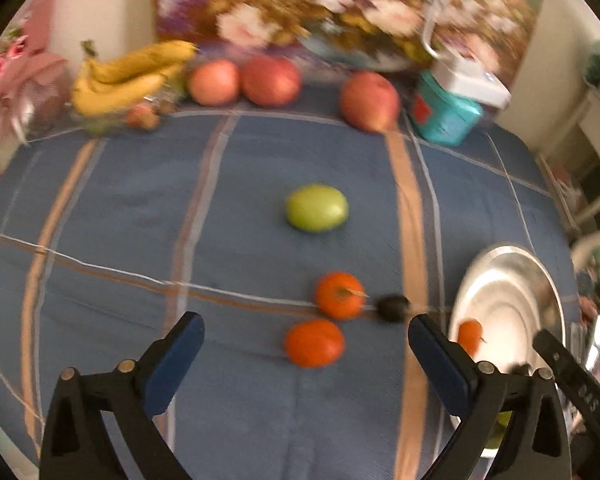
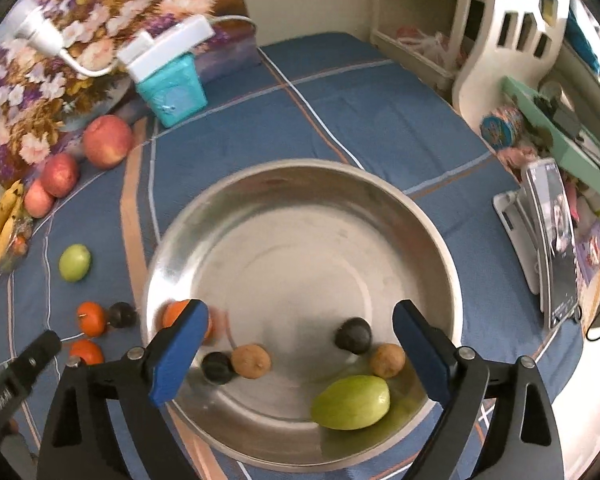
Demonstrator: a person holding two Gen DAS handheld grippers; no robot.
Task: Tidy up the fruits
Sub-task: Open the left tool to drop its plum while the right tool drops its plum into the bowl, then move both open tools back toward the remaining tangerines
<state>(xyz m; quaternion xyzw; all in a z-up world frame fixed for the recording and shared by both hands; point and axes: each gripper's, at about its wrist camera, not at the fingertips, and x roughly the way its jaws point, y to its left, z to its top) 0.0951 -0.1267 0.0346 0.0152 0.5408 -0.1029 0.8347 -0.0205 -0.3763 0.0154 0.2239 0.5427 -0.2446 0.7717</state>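
Left wrist view, blurred: bananas (image 1: 132,74) upper left, then three apples (image 1: 214,81) along the top. A green fruit (image 1: 317,208) lies at centre, and two oranges (image 1: 314,343) and a dark plum (image 1: 393,308) sit lower centre on the blue table (image 1: 120,240). The left gripper (image 1: 306,356) has its fingers spread wide and empty, and the near orange lies between them. Round fruit on cloth may roll off if one finger nudges it before both close; the far orange and the plum touch or nearly do, so a careless reach could scatter them.

Right wrist view: the right gripper (image 2: 300,354) hangs over the steel bowl (image 2: 300,184), fingers also wide and empty. An orange (image 2: 176,314) sits by the bowl's left wall behind the left finger; two dark plums (image 2: 353,335), two brown fruits (image 2: 251,361) and a green fruit (image 2: 351,402) lie lower centre to lower right. A drop onto them could bruise fruit or send it skidding on the smooth steel. The bowl's upper half is bare. At the left edge the other gripper's finger comes close, so the two could clash over the rim. At right a phone (image 2: 554,240) stands near the table edge.
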